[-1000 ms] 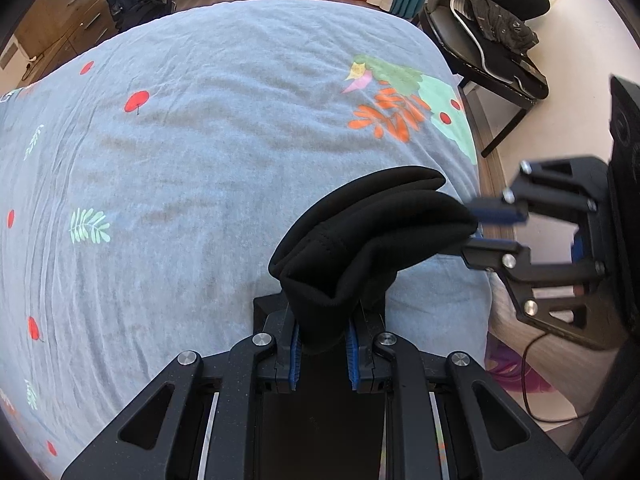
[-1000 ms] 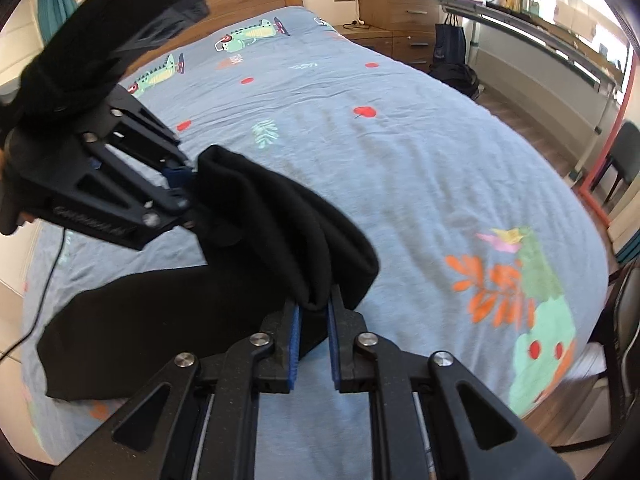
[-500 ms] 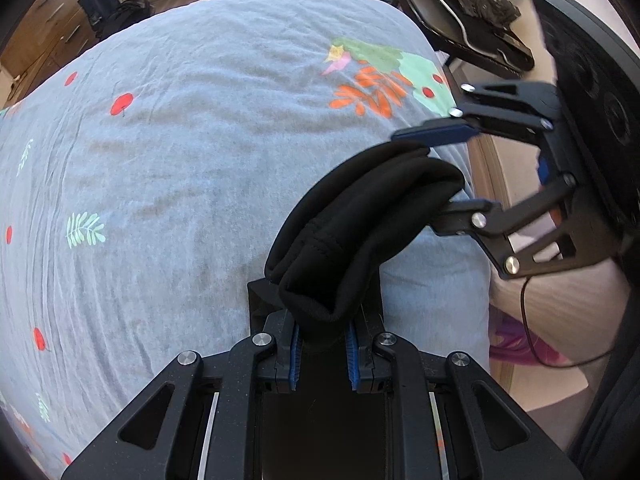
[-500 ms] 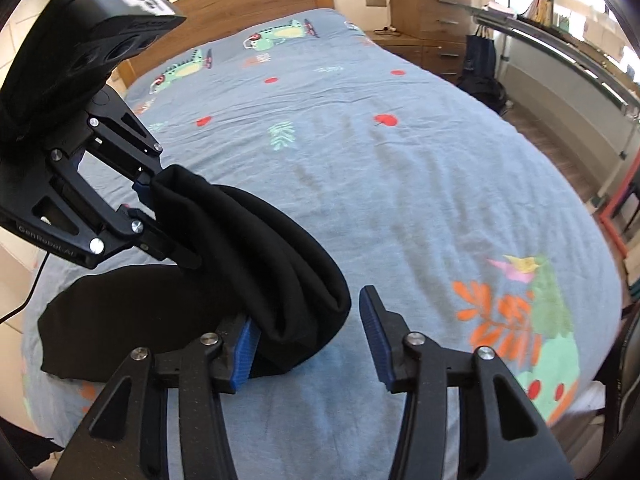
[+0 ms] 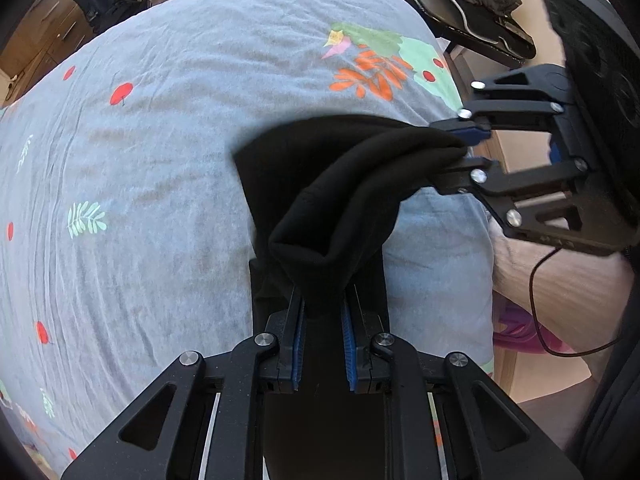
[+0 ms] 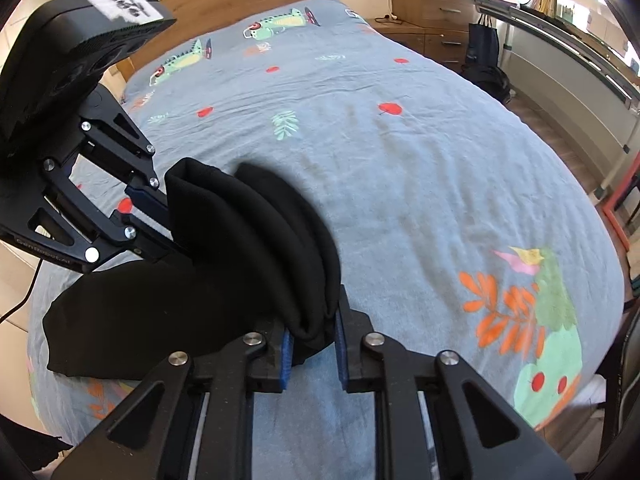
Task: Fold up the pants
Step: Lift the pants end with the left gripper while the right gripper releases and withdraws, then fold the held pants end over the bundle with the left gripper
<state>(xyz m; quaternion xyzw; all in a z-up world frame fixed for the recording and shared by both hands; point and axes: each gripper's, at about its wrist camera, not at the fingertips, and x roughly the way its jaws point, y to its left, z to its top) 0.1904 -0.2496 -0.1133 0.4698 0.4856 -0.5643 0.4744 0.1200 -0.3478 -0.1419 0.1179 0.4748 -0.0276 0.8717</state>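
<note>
The left hand-held gripper [image 5: 323,332] pinches a bunched fold of the black pants [image 5: 344,184], and the right hand-held gripper [image 6: 311,346] is clamped on the other end of the same fold. The pants are lifted between them over the near edge of the bed [image 6: 400,168], with the rest of the fabric lying flat on the blue printed sheet below.

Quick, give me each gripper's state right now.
Left gripper: closed on the black fabric pants.
Right gripper: closed on the same pants, gripping a bunched fold.
</note>
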